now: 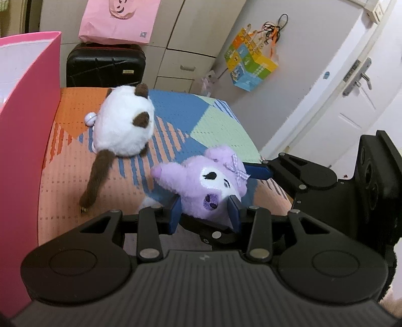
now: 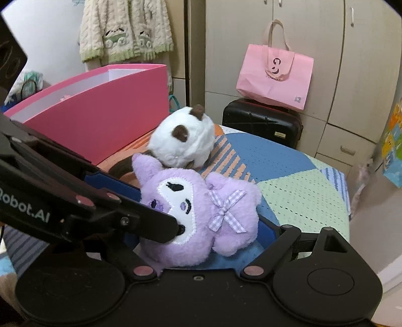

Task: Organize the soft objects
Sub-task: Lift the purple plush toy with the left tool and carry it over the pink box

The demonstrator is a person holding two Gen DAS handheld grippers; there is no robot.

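A purple plush [image 1: 216, 181] with a checked bow is pinched at its chin between the blue pads of my left gripper [image 1: 206, 213], which is shut on it. In the right wrist view the same purple plush [image 2: 201, 216] fills the space between the fingers of my right gripper [image 2: 201, 229], which stand wide open around it. One blue finger [image 1: 258, 171] lies beside the bow; the other is hidden. A white plush [image 1: 123, 123] with brown ears and tail lies on the quilt behind, also seen as the white plush [image 2: 186, 140] in the right wrist view.
An open pink box [image 2: 100, 113] stands on the bed's left side, the same pink box [image 1: 25, 125] in the left wrist view. The patchwork quilt [image 1: 213, 118] ends near a black suitcase [image 1: 105, 65] with a pink bag [image 1: 118, 20] on top. A white door [image 1: 351, 88] stands at the right.
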